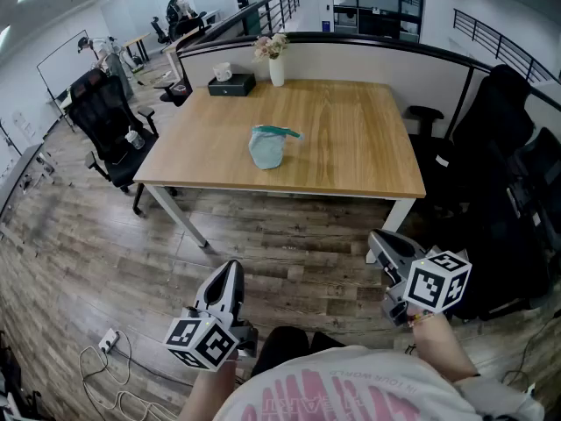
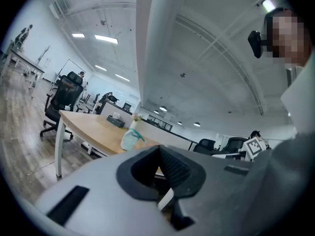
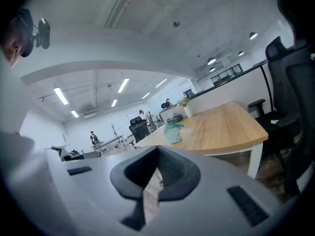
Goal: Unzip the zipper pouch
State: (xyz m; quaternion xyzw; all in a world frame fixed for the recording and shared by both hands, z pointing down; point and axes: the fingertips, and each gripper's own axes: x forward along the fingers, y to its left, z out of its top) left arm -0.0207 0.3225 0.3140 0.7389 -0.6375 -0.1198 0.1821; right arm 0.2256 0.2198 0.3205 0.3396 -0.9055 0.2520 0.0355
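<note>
L gripper (image 1: 230,270), near left, above the wood floor (image 1: 79,261): jaws clenched, nothing betw. them. Zipper pouch (image 1: 268,146), pale blue w/ teal top edge, sits mid-table (image 1: 359,147), well apart from both grippers. R gripper (image 1: 377,238), near right: jaws likewise clenched, empty.

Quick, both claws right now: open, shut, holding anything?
Left claw: closed, holding nothing.
Right claw: closed, holding nothing.
</note>
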